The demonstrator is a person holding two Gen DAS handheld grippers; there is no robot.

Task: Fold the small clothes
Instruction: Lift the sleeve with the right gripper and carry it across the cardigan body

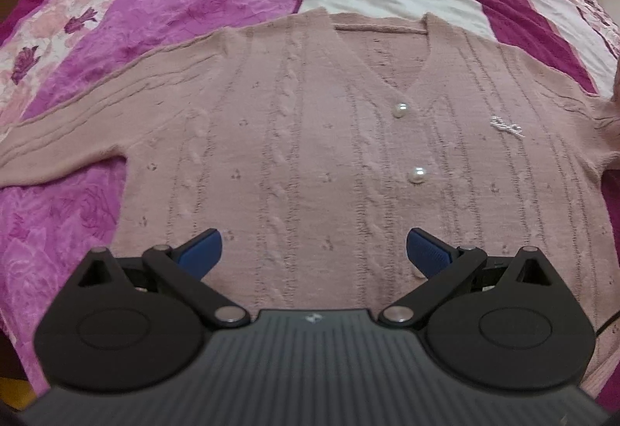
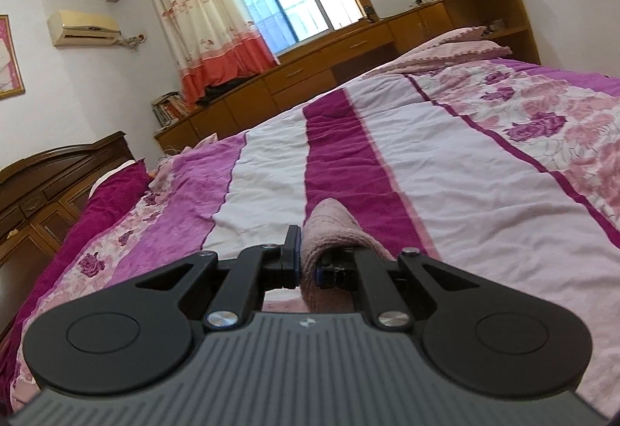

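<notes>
Right tool (image 2: 308, 263) is clenching a bunched fold of the pink cardigan (image 1: 310, 139), apparently its sleeve, raised above the striped floral bedspread (image 2: 445, 174). Left tool (image 1: 314, 251) is hovering released over the cardigan's near hem, the garment lying flat, buttoned, collar far. Judging the sleeve fold underway, carrying the cuff across the chest while keeping it taut should be avoiding wrinkles.
</notes>
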